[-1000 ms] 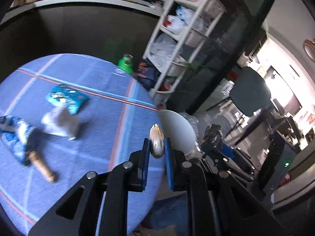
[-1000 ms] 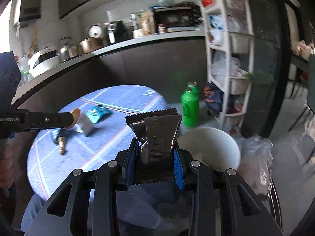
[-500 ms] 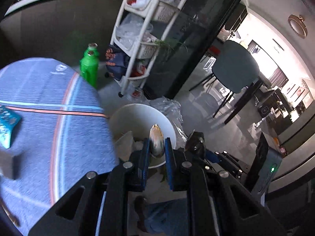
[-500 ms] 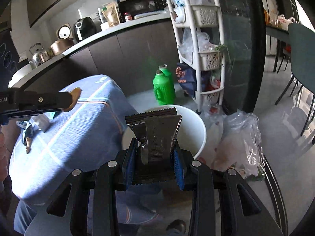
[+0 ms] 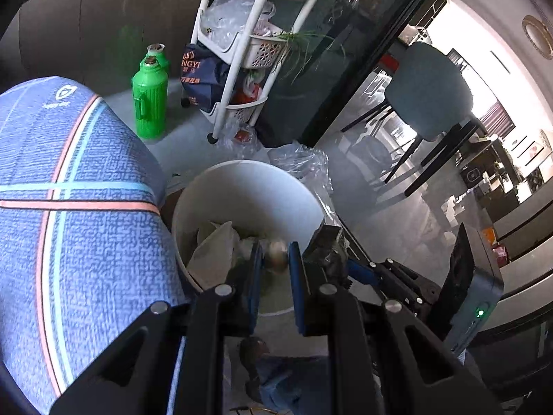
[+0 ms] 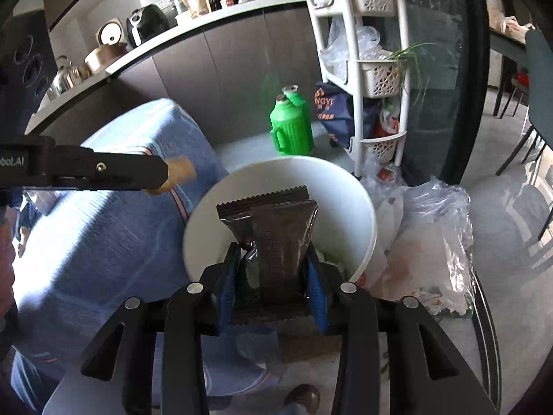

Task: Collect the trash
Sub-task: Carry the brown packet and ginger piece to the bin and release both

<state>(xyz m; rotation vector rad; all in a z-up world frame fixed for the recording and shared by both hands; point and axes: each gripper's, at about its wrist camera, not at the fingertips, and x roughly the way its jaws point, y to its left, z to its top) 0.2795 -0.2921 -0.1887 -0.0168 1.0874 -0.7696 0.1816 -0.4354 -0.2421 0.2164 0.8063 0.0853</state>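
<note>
A white trash bucket (image 5: 249, 186) stands on the floor beside the round table, with paper scraps inside. My left gripper (image 5: 274, 259) is shut on a small tan, rounded piece of trash (image 5: 276, 257) right above the bucket's opening. My right gripper (image 6: 271, 266) is shut on a dark brown snack wrapper (image 6: 273, 228) and holds it upright over the same bucket (image 6: 359, 204). In the right wrist view the left gripper's fingers (image 6: 145, 173) reach in from the left with the tan piece (image 6: 179, 173) at their tip.
The blue striped tablecloth (image 5: 69, 224) borders the bucket on the left. Two green jugs (image 6: 292, 128) and a white basket rack (image 6: 366, 69) stand behind it. Clear plastic bags (image 6: 432, 242) lie on the floor to the right. A chair (image 5: 428, 93) stands further off.
Both grippers have swung away from the table and down to the white bucket, each carrying its piece of trash. The bucket now fills the middle of both views.
</note>
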